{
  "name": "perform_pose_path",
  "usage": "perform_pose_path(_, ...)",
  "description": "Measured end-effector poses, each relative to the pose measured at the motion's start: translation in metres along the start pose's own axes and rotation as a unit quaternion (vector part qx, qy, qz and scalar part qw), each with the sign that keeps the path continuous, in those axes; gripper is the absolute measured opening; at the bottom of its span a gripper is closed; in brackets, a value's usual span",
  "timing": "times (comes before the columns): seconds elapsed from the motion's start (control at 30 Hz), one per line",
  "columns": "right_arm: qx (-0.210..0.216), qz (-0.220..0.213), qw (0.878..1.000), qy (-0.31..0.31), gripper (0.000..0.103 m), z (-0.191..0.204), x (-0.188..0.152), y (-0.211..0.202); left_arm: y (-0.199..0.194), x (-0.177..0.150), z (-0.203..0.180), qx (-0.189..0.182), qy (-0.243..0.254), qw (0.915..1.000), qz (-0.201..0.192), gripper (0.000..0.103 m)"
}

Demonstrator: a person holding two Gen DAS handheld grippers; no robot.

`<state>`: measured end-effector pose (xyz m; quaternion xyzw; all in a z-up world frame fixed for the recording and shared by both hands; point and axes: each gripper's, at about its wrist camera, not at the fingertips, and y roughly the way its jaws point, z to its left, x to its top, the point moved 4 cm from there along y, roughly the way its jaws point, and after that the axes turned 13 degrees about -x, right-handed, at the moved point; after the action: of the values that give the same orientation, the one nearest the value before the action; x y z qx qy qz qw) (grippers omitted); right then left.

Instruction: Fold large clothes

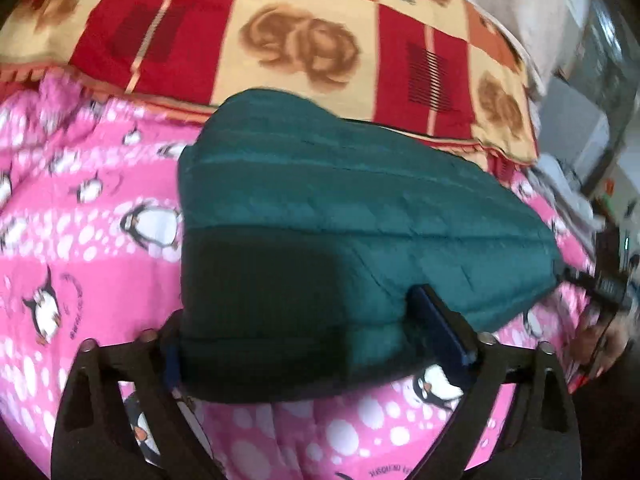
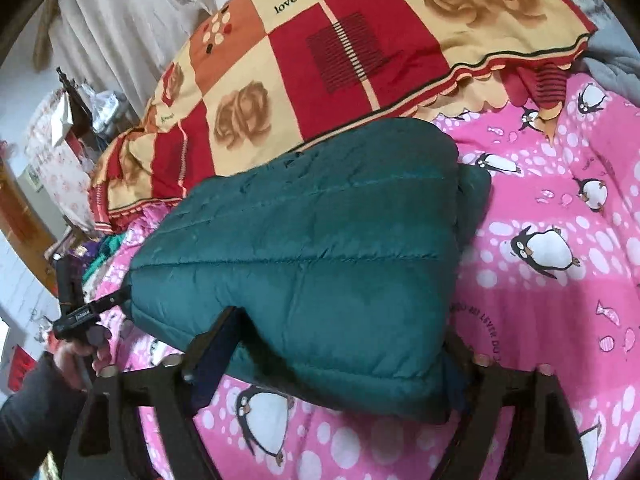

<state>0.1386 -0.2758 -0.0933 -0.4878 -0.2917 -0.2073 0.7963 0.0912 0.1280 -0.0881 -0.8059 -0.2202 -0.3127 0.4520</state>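
While folded: one jacket [image 1: 320, 216], two grippers

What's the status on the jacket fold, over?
Left gripper and right gripper each straddle the near edge of the green puffer jacket; grip unclear. Jacket folded compact on pink penguin blanket. Patterned quilt close behind.

Bed with pink penguin sheet [image 2: 540, 300], folded green quilted jacket [image 2: 320, 248], red-and-cream patchwork quilt [image 2: 340, 48] behind
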Motion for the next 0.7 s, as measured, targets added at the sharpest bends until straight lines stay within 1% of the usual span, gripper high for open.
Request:
perform_pose_path(0.03,0.013,-0.001,1.0,0.004,0.065,-0.002,0.003,-0.004,-0.002,-0.001,-0.004,0.001,0.008,1.0,0.003,0.085)
perform_pose_path(0.1,0.032,-0.003,0.999,0.014,0.055,-0.008,0.004,-0.013,-0.009,-0.003,-0.005,-0.007,0.003,1.0,0.005,0.079)
perform_pose_path(0.17,0.047,-0.004,0.999,0.02,0.052,-0.009,0.004,-0.02,-0.015,-0.006,-0.006,-0.015,-0.001,0.9999,0.006,0.078)
perform_pose_path(0.33,0.072,0.008,0.997,0.01,0.052,0.0,-0.004,-0.034,-0.032,-0.021,-0.02,-0.019,0.009,0.9997,0.012,0.078)
perform_pose_path(0.53,0.095,0.011,0.995,0.006,0.051,0.006,-0.016,-0.061,-0.052,-0.033,-0.03,-0.024,0.002,0.9997,0.002,0.078)
perform_pose_path(0.63,0.093,0.015,0.996,0.001,0.051,0.01,-0.024,-0.068,-0.054,-0.037,-0.029,-0.015,-0.004,0.9999,0.004,0.078)
perform_pose_path(0.7,0.077,0.021,0.997,-0.001,0.051,0.01,-0.028,-0.066,-0.053,-0.039,-0.03,-0.007,-0.002,1.0,0.004,0.078)
